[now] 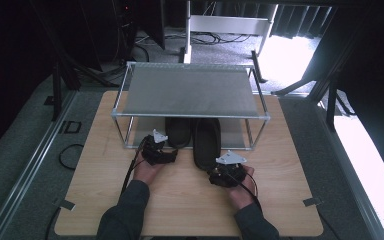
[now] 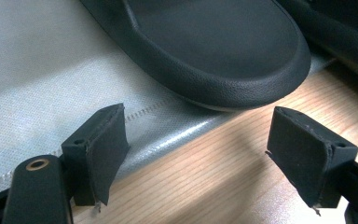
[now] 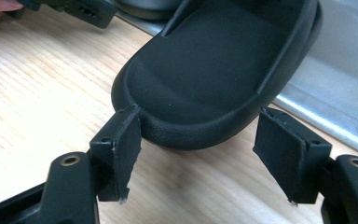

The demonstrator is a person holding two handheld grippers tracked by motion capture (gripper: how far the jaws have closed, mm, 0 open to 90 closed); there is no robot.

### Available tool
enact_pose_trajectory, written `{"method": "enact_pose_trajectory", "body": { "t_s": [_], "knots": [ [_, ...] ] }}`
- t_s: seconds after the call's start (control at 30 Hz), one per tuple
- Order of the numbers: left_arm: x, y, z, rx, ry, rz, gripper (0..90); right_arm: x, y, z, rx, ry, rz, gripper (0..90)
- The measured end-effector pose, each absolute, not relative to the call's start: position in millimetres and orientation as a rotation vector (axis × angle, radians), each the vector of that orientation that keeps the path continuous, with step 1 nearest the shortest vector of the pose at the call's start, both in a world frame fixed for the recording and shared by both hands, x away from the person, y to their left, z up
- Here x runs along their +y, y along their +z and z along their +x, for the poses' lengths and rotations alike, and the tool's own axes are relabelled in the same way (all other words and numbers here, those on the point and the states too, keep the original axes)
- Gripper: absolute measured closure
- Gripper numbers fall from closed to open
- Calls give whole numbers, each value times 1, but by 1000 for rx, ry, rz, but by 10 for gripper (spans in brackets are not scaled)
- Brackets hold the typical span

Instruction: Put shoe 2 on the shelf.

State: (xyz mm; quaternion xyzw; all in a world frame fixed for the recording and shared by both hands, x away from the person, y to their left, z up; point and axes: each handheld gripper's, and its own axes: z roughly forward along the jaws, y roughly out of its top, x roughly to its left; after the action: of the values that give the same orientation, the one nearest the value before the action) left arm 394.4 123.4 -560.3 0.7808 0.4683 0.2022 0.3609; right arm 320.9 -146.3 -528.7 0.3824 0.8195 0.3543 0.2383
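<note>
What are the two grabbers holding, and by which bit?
Nothing is held. The right gripper brackets the right slipper's heel end; one pad touches it. The left gripper is open before the left slipper.

Two black slippers [image 1: 179, 131] [image 1: 207, 141], one two-tier metal rack [image 1: 190, 90], one wooden table [image 1: 190, 195], and two hand-held grippers [image 1: 171, 152] [image 1: 215, 172].
</note>
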Motion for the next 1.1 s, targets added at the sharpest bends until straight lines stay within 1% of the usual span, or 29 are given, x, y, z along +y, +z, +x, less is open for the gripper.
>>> {"method": "enact_pose_trajectory", "body": {
  "t_s": [1.1],
  "knots": [
    [124, -560, 394, 1207, 519, 2009, 205, -133, -530, 352, 2219, 931, 1025, 322]
  ]
}}
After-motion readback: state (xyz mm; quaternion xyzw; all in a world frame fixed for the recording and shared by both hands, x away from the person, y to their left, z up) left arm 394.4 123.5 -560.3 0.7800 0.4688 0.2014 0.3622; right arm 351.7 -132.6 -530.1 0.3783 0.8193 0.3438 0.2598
